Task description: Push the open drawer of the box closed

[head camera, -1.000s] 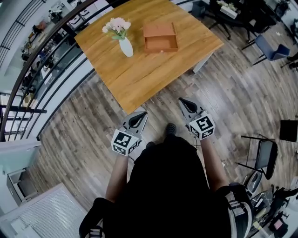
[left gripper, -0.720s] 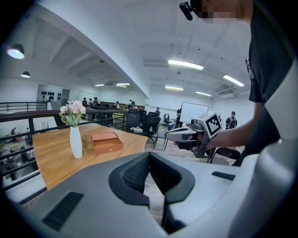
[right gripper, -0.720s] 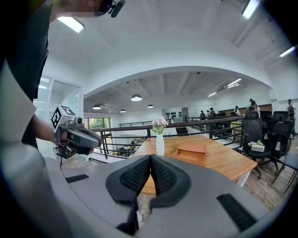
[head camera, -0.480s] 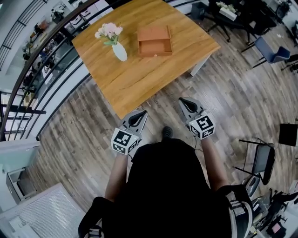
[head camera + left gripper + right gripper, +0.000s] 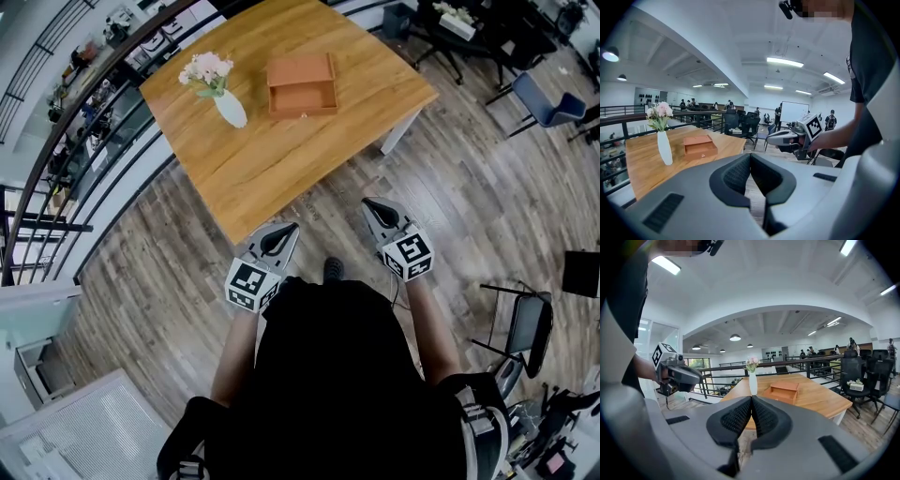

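Two grippers, the left gripper (image 5: 282, 231) and the right gripper (image 5: 371, 205), are held low in front of the person (image 5: 337, 375), who stands off the near corner of the table (image 5: 281, 164); each has its jaws pressed together on nothing. Well apart from them, toward 12 o'clock, the box (image 5: 300, 67) sits on the table with its drawer (image 5: 302, 97) pulled out toward the person. A white vase (image 5: 230, 109) of pink flowers (image 5: 206, 68) stands at the box's 9 o'clock.
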`<state>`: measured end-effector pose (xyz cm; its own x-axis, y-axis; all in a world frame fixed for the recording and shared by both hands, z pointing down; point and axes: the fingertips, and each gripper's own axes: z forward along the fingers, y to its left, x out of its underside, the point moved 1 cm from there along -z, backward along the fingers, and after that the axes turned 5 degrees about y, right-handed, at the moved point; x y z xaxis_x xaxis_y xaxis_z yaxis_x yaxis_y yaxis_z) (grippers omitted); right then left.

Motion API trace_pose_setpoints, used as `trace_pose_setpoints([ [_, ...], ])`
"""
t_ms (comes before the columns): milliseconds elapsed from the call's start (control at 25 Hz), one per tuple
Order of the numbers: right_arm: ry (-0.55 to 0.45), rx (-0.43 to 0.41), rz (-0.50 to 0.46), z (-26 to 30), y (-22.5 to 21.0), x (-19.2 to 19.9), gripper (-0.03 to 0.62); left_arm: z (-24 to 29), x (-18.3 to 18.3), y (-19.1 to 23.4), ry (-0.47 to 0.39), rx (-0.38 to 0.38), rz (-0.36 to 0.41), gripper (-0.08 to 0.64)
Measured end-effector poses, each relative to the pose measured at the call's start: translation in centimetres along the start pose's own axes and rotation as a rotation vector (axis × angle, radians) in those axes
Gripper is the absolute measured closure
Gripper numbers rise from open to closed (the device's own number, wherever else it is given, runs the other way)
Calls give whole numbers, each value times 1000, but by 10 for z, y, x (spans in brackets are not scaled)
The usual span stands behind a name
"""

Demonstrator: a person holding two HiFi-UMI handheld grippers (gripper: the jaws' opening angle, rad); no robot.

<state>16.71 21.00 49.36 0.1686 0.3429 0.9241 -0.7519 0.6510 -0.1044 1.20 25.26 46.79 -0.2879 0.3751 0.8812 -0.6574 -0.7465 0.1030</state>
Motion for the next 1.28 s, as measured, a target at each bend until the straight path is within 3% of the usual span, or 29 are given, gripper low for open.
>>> trace_pose_setpoints([
  [640, 14, -4, 31, 10, -19, 4, 575, 21, -4, 15, 13, 11, -34, 537],
  [1280, 62, 26, 3, 90, -51, -36, 575, 56, -26, 108, -13, 51, -78, 537],
])
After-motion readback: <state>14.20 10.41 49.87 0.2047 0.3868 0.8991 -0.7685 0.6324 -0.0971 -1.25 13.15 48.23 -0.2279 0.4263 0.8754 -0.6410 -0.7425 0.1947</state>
